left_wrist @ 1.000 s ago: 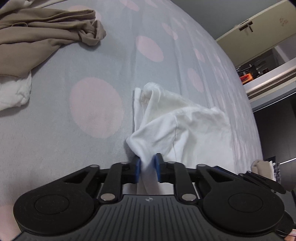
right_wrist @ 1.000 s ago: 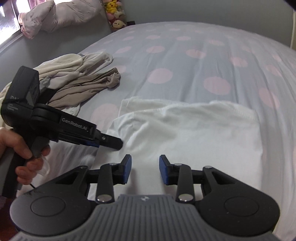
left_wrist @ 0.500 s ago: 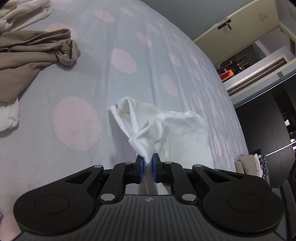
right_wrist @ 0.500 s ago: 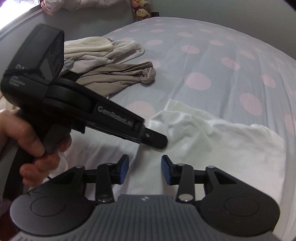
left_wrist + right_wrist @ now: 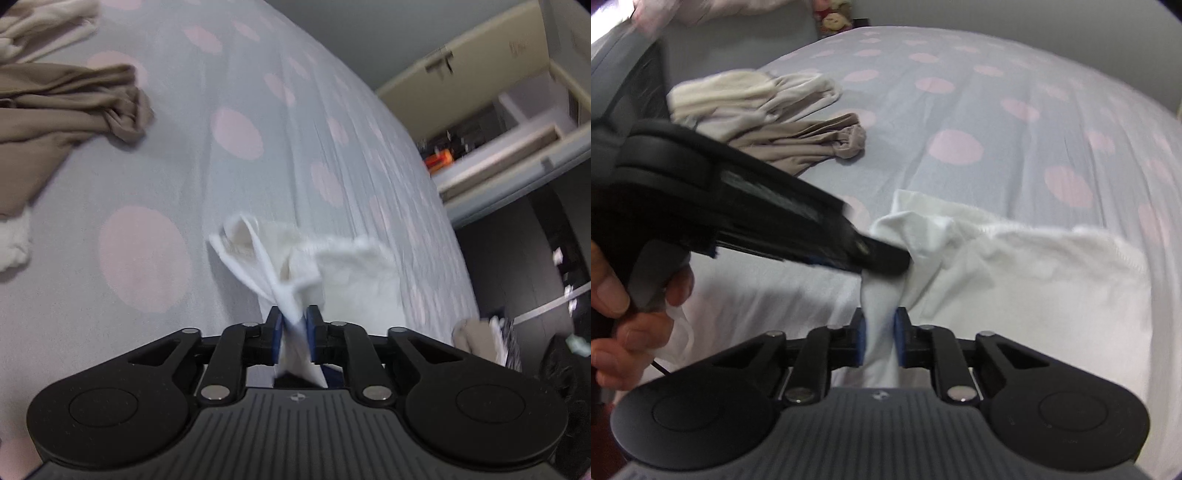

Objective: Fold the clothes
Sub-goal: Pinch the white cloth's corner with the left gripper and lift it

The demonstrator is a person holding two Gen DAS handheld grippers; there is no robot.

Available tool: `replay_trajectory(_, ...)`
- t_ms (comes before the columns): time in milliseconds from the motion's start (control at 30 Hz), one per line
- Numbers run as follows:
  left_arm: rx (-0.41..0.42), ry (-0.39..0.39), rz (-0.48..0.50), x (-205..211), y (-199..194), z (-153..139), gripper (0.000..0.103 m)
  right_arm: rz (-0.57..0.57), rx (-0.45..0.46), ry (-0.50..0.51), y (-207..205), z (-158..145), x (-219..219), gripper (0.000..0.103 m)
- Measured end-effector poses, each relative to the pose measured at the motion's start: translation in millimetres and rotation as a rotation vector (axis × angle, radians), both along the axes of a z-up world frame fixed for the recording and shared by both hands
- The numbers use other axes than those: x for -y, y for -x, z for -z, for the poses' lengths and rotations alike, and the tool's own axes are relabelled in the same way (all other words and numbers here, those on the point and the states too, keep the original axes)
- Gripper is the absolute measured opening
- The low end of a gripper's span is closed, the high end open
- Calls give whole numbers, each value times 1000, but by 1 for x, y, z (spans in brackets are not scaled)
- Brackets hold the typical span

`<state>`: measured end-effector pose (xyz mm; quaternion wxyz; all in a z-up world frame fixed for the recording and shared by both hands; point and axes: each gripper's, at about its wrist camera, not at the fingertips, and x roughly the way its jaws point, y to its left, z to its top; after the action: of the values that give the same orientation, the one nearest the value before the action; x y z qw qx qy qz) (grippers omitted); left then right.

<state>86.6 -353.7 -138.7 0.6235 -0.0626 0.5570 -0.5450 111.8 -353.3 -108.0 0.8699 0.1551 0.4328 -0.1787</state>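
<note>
black left gripper (image 5: 294,325), blue pads (image 5: 274,334), silver screws, ribbed grey housing.

**R wrist: both grippers on white shirt**

R gripper (image 5: 879,338) jaws were closing w/ a bunched fold of white shirt (image 5: 1034,280) between them. L gripper (image 5: 890,258) tip was at the same fold, just above. Beige clothes (image 5: 798,144) lay further back on the dotted bed (image 5: 997,110).

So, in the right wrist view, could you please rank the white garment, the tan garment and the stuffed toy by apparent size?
1. white garment
2. tan garment, though it lies farther away
3. stuffed toy, farthest off, so its true size is unsure
</note>
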Motion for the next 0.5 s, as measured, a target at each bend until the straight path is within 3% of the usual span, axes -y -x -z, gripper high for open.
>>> replay_trajectory(133,-54,-6,-88,-14,-17,4,37,58,32,-107,12,1,16,14)
replay_trajectory(200,-86,-31,-98,-15,-19,11,41,64,33,-122,12,1,17,14)
replay_trajectory(267,-123,-22,-80,-12,-18,15,42,64,32,-126,11,1,17,14)
replay_trajectory(333,-154,18,-52,-8,-18,15,50,68,33,-128,8,2,16,14)
replay_trajectory(433,-144,47,-10,2,-11,12,57,72,34,-133,8,2,17,15)
replay_trajectory(500,-129,21,0,8,-8,16,57,67,33,-129,10,0,17,15)
